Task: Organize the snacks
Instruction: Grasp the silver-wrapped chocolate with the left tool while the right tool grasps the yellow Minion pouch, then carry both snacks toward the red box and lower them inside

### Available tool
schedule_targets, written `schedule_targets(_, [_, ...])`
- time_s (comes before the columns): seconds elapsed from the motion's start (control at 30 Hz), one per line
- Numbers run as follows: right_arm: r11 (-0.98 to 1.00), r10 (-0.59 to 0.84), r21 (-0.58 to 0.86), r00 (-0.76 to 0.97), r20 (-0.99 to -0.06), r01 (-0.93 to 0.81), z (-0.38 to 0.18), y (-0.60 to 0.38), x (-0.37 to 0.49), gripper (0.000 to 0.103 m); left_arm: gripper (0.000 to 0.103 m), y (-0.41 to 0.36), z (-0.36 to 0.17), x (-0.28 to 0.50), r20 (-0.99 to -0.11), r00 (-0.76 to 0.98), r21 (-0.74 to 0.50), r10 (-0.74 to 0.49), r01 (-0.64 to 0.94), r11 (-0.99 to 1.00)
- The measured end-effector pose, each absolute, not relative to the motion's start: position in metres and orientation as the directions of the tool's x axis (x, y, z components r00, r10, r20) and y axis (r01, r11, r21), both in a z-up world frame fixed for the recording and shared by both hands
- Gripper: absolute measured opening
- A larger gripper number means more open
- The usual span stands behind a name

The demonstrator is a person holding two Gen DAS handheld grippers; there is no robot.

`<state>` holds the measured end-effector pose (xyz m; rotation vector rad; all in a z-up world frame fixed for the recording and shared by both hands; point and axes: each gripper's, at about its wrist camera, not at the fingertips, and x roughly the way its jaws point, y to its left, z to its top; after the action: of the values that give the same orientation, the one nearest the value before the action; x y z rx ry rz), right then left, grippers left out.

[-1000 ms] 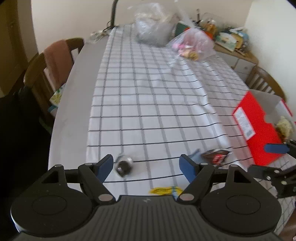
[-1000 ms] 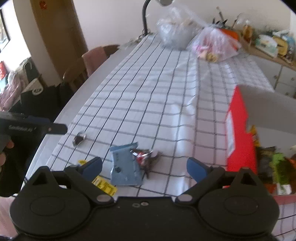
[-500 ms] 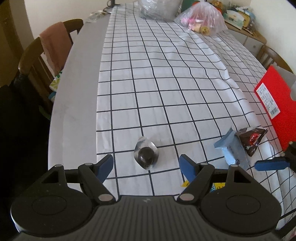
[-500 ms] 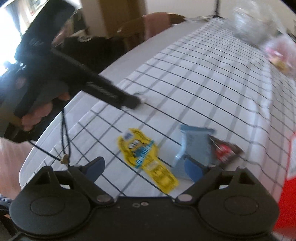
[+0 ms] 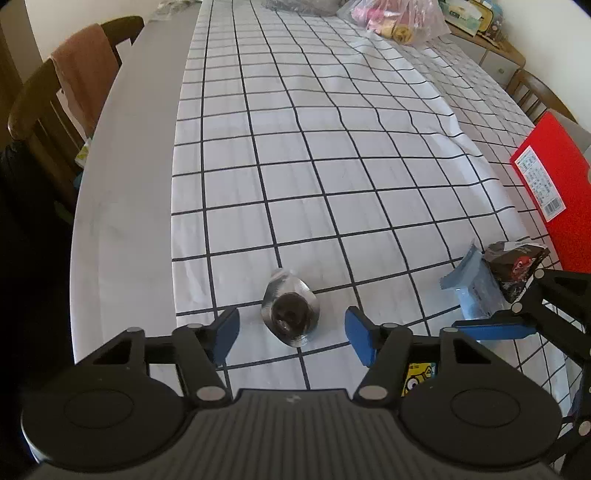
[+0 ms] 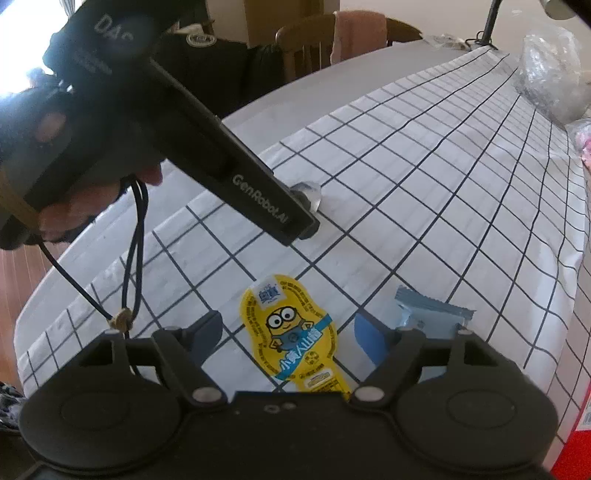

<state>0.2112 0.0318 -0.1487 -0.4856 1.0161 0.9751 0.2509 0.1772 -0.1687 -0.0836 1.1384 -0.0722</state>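
A small clear-wrapped dark snack (image 5: 290, 314) lies on the checked cloth between the blue pads of my left gripper (image 5: 291, 338). Its jaws are closing and the pads stand clear of the wrapper. In the right wrist view a yellow cartoon packet (image 6: 291, 332) lies flat between the fingers of my right gripper (image 6: 288, 336). Those jaws are closing too and do not touch it. A light blue packet (image 6: 428, 310) lies just right of that gripper's right pad. In the left wrist view a dark packet (image 5: 517, 266) lies beside the blue one (image 5: 472, 288).
A red box (image 5: 554, 184) stands at the table's right edge. Plastic bags (image 5: 395, 18) sit at the far end. A wooden chair with a pink cloth (image 5: 81, 74) is on the left. A hand (image 6: 74, 206) holds the left gripper (image 6: 310, 221), with a cord hanging down.
Both grippers came down closer to the table. The left one now frames the clear-wrapped snack. The right one swung left from the blue packet to the yellow one. Both jaws narrowed.
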Motion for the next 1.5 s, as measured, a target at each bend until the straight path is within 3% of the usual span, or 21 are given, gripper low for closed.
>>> schedule_targets(0.17, [0.507,0.402,0.068,0.166,-0.901,-0.859,-0.158,0.038,0.212,0.069,0.057,0.178,-0.17,0.253,-0.903,0.417,-0.107,-0.102,0.011,0.994])
schedule_targets(0.3, [0.503,0.387,0.054,0.169,-0.907,-0.862,-0.161,0.041,0.211,0.068,0.042,0.175,-0.169,0.253,-0.904,0.421,-0.083,-0.08,0.01,0.996])
schedule_targets(0.37, [0.509,0.38,0.044,0.179,-0.907,-0.859,-0.16,0.043,0.21,0.059,0.033,0.176,-0.169,0.253,-0.903,0.422,-0.088,-0.082,0.005,0.996])
schedule_targets(0.6, [0.519,0.375,0.049,0.176,-0.91,-0.853,-0.157,0.045,0.208,0.051,0.03,0.177,-0.167,0.249,-0.903,0.424,-0.091,-0.074,-0.019,0.996])
schedule_targets(0.63, [0.526,0.379,0.052,0.179,-0.908,-0.849,-0.156,0.044,0.208,0.051,0.024,0.178,-0.167,0.248,-0.902,0.425,-0.092,-0.075,-0.021,0.996])
schedule_targets(1.1, [0.635,0.456,0.118,0.247,-0.855,-0.764,-0.116,0.002,0.2,0.051,0.024,0.179,-0.153,0.232,-0.891,0.447,-0.108,-0.072,-0.055,0.993])
schedule_targets(1.5, [0.773,0.473,0.157,0.394,-0.788,-0.614,-0.066,-0.072,0.193,0.051,0.024,0.152,-0.098,0.203,-0.839,0.534,-0.137,-0.104,-0.021,0.99])
